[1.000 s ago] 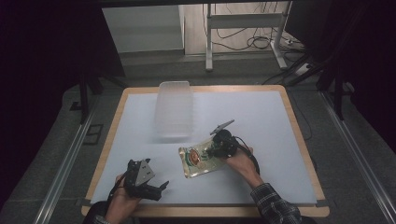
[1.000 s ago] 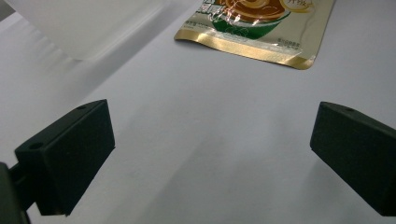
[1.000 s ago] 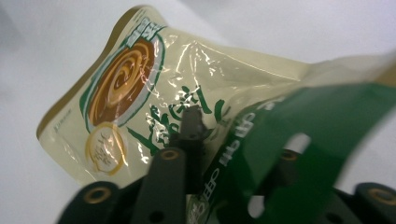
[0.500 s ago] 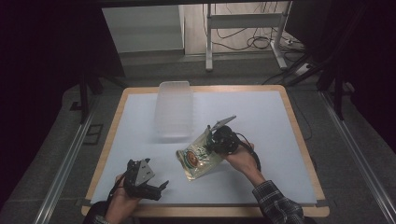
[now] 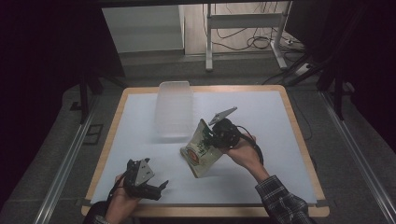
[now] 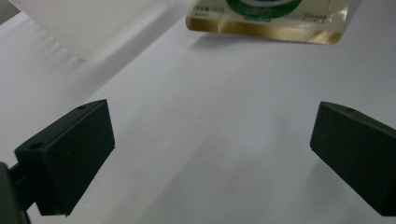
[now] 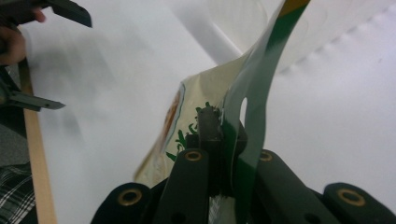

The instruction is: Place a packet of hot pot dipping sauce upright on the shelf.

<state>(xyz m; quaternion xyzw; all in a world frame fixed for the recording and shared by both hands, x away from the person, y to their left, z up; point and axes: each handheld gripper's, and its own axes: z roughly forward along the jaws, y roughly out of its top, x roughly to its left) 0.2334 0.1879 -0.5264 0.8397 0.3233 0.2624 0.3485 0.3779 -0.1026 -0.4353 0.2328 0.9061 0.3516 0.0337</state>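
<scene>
The right gripper (image 5: 214, 136) was clamped on the top edge of the snack pouch (image 5: 200, 151), which hung tilted below it, over the middle of the table (image 5: 261, 116), just off the clear container (image 5: 174, 109). The left gripper (image 5: 156, 189) sat by the near edge, jaws wide apart, nothing between them.

Cream-green snack pouch (image 5: 200, 151) tilted, lifted above table.

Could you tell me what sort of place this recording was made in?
Probably a lab or workshop set up for recording. A wood-edged table with a white top stands in a dark room, metal rails run along the floor beside it, and loose cables lie behind.
</scene>
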